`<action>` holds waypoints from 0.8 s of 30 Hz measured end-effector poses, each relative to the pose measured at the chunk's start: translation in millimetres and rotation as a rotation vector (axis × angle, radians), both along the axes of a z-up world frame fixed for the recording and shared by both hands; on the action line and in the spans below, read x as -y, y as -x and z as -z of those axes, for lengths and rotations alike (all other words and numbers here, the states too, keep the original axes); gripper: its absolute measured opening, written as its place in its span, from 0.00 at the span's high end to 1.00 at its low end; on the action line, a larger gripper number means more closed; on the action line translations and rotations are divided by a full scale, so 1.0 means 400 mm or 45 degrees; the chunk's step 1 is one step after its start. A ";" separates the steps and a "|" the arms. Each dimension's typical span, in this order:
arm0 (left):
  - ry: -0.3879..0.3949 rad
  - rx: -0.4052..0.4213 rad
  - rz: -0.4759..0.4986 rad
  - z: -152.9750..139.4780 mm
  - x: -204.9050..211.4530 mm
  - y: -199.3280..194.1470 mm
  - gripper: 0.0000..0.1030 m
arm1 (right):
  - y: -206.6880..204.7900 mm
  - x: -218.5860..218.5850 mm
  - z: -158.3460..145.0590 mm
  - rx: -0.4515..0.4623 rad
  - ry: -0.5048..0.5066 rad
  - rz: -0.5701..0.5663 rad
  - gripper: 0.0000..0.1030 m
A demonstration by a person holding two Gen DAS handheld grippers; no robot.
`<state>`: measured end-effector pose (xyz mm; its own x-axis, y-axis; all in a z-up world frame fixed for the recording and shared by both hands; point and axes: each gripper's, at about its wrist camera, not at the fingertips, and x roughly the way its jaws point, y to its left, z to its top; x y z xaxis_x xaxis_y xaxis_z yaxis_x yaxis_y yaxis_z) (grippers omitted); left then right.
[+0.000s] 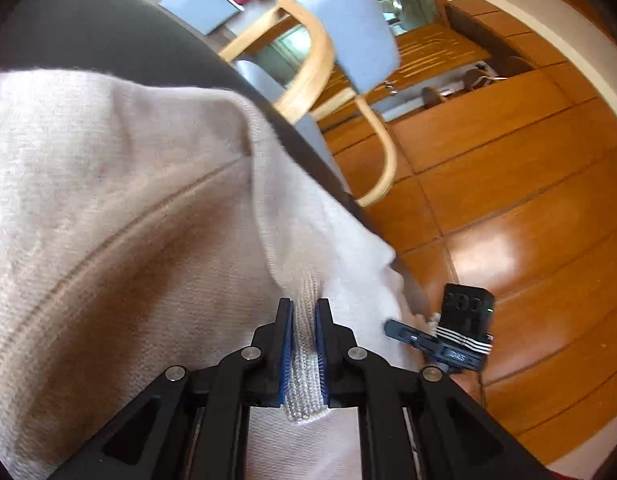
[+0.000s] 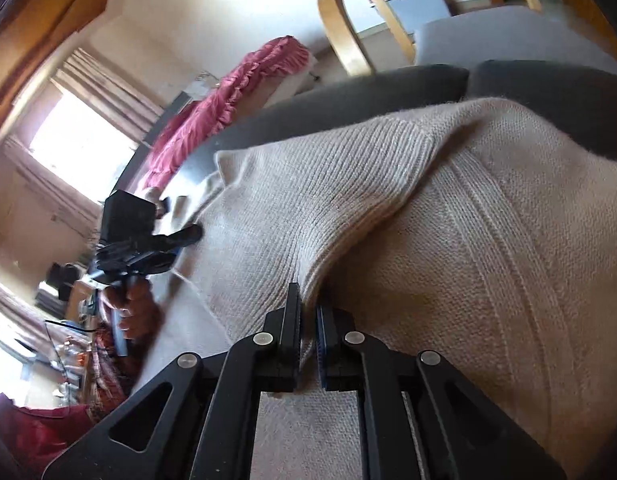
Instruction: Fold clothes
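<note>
The dark grey upholstered surface carries the whole job: a beige knitted sweater lies spread over it, with the far edge of the knit falling short of the grey rim in both wrist views. A crease or seam runs diagonally across the cloth in the left wrist view, and parallel ribs run the same way in the right wrist view, so the garment's long axis seems to lie across the line between the 2 grippers rather than along it.

Beyond the surface stand a bentwood chair with pale blue cushions and a glossy brown tiled floor; neither matters to the move.

The left gripper is clenched on a ribbed strip of the sweater's edge, the strip visibly pinched between its blue pads. The right gripper has its jaws nearly together on a raised ridge of the knit, which rises straight ahead of its tips; it appears to be grasping a thin fold.

Each gripper appears in the other's view, the right one low and near the sweater's corner, the left one at the sweater's far side with a hand on its handle. So the 2 holds sit well apart on one edge, and the cloth lies ahead of both. Judging by this, the coming fold depends on carrying that edge forward evenly, both hands equally near.
</note>
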<state>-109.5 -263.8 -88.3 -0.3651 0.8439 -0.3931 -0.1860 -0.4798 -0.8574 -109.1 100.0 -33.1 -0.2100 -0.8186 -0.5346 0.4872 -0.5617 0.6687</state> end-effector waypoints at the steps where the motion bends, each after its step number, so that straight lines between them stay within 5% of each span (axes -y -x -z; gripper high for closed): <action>1: -0.062 -0.004 0.009 0.001 0.007 -0.002 0.91 | 0.000 -0.001 0.001 0.004 0.011 -0.010 0.94; 5: -0.278 0.004 0.017 0.028 0.032 0.003 0.91 | 0.001 -0.003 0.002 0.015 0.058 -0.054 0.94; 7: -0.277 0.017 0.021 0.040 0.027 0.004 0.91 | -0.015 0.003 -0.011 -0.015 0.090 -0.106 0.94; 11: -0.036 0.129 0.046 0.056 0.001 0.017 0.91 | -0.016 0.006 0.013 0.014 0.010 -0.084 0.92; 16: 0.306 0.100 -0.009 0.003 -0.015 -0.022 0.89 | 0.016 -0.025 0.036 0.089 -0.049 0.044 0.84; 20: 0.615 0.030 -0.229 -0.078 0.007 -0.048 0.89 | 0.000 -0.071 -0.039 -0.135 -0.203 0.340 0.68; 22: 0.664 -0.028 -0.361 -0.126 0.002 -0.044 0.88 | -0.012 -0.090 -0.065 -0.230 -0.211 0.485 0.57; 24: 0.620 -0.089 -0.413 -0.154 -0.023 -0.026 0.87 | -0.025 -0.083 -0.081 -0.282 -0.113 0.474 0.57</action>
<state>-99.2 -254.7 -26.9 -0.6136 0.4131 -0.6730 -0.0123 -0.8572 -0.5149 -99.1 133.3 -0.7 -0.5993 -0.6184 -0.5083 0.3669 -0.7766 0.5122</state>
